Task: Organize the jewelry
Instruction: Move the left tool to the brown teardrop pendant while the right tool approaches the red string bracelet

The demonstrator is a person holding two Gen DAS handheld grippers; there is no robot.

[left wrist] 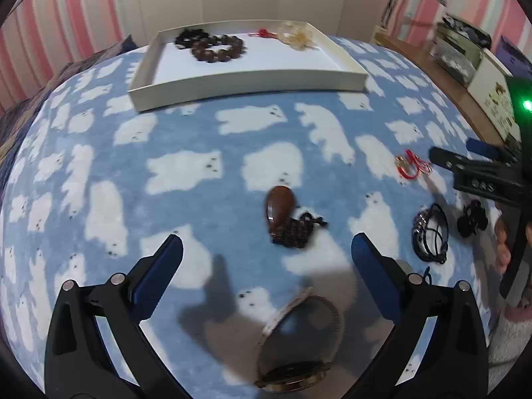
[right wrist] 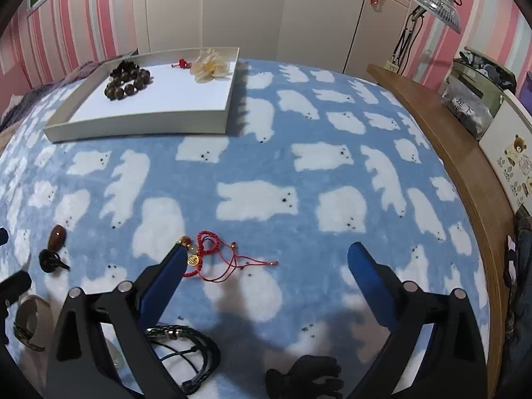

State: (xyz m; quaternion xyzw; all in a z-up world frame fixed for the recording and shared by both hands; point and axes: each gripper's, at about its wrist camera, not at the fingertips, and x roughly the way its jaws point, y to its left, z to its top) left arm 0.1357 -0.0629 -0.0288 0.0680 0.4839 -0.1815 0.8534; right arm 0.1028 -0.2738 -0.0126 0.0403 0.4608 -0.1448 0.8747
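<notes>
My left gripper [left wrist: 266, 249] is open above the blanket, just short of a brown teardrop pendant [left wrist: 278, 206] on a dark knotted cord. A wristwatch [left wrist: 299, 342] lies below and between its fingers. My right gripper [right wrist: 266, 256] is open too; a red string bracelet [right wrist: 212, 254] with a gold charm lies beside its left fingertip. A black cord bracelet [right wrist: 186, 352] and a black hair clip [right wrist: 309, 375] lie under it. The white tray [left wrist: 246, 83] at the back holds a brown bead bracelet [left wrist: 217, 48] and a pale flower piece [left wrist: 297, 36].
A blue blanket with white bears [right wrist: 299, 166] covers the bed. A wooden ledge [right wrist: 465, 166] runs along the right side with boxes and a bag on it. A desk lamp [right wrist: 435, 3] stands at the back right, in front of white wardrobe doors.
</notes>
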